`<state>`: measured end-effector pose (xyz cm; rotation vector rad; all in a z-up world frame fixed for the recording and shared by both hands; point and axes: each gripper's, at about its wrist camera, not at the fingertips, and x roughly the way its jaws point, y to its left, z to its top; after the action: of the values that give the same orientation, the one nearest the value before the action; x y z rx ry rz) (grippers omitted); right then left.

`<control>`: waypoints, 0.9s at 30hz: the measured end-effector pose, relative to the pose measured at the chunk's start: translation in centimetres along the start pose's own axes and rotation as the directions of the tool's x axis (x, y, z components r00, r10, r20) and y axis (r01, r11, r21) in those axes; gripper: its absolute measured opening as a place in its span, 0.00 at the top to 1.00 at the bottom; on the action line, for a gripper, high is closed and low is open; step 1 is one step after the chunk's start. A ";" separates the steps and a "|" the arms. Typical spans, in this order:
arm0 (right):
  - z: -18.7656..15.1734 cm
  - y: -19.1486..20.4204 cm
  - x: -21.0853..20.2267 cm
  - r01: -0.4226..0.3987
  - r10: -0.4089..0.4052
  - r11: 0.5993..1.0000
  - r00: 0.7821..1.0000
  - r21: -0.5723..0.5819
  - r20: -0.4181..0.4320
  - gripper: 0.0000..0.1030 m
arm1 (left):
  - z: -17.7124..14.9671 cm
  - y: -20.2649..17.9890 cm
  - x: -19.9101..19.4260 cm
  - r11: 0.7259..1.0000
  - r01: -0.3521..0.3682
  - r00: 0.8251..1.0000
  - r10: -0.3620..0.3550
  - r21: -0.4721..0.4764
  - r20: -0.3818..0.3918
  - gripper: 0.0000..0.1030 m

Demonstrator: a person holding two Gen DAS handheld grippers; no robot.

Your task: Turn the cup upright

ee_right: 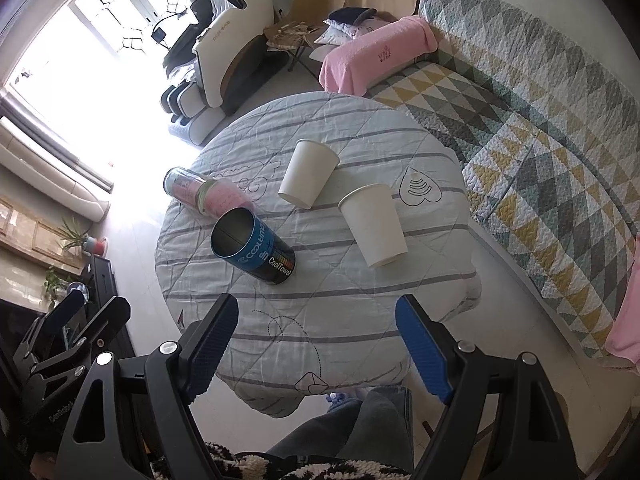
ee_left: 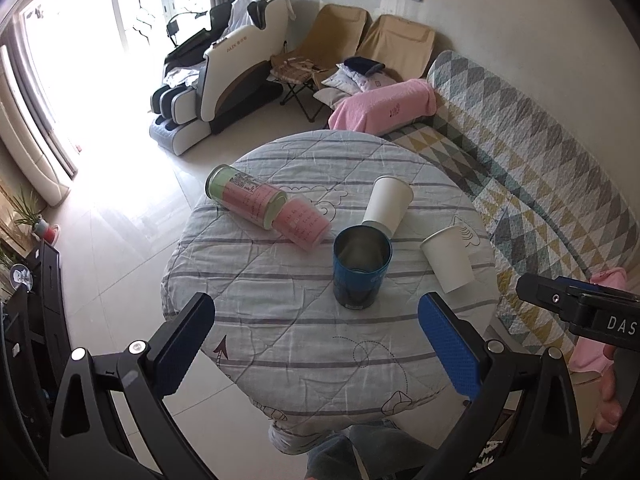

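Note:
Two white paper cups stand on the round cloth-covered table (ee_left: 288, 320). The nearer cup (ee_left: 448, 258) (ee_right: 374, 226) stands upright with its mouth up. The farther cup (ee_left: 387, 204) (ee_right: 308, 172) also shows its wide rim on top. A blue metal can (ee_left: 362, 266) (ee_right: 254, 246) stands upright and open in the middle. A pink and green clear tube (ee_left: 246, 194) (ee_right: 192, 188) lies on its side by a pink cup (ee_left: 306, 226). My left gripper (ee_left: 316, 344) and right gripper (ee_right: 316, 344) are both open and empty above the table's near edge.
A quilted sofa (ee_left: 540, 168) with a pink towel (ee_left: 384, 106) curves along the right. A massage chair (ee_left: 224, 72) and folding chairs stand at the back. A dark cabinet (ee_left: 36, 304) is on the left. The right gripper's body shows in the left wrist view (ee_left: 584, 308).

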<state>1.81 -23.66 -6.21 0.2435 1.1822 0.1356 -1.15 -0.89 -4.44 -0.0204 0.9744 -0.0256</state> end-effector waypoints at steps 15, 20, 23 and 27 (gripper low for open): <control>2.0 -1.4 -3.8 -0.027 0.030 0.999 0.989 -0.019 0.145 0.20 | 2.7 -2.6 -3.4 1.000 -0.016 0.989 0.012 0.021 0.148 0.00; 2.5 -1.2 -5.2 -0.026 0.036 0.998 0.977 -0.049 0.210 0.20 | 3.5 -2.9 -5.0 1.000 -0.016 0.974 0.012 0.013 0.227 0.00; 2.6 -1.2 -6.0 -0.031 0.045 0.998 0.967 -0.058 0.252 0.20 | 3.8 -3.1 -5.6 1.000 -0.026 0.965 0.021 0.015 0.260 0.00; 2.8 -1.2 -6.5 -0.036 0.054 0.997 0.957 -0.067 0.285 0.20 | 3.8 -3.2 -6.2 1.000 -0.023 0.956 0.016 0.020 0.294 0.00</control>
<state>1.92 -26.69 0.29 0.2275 0.8821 0.1703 -1.53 -3.93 2.87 0.0069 0.6760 -0.0156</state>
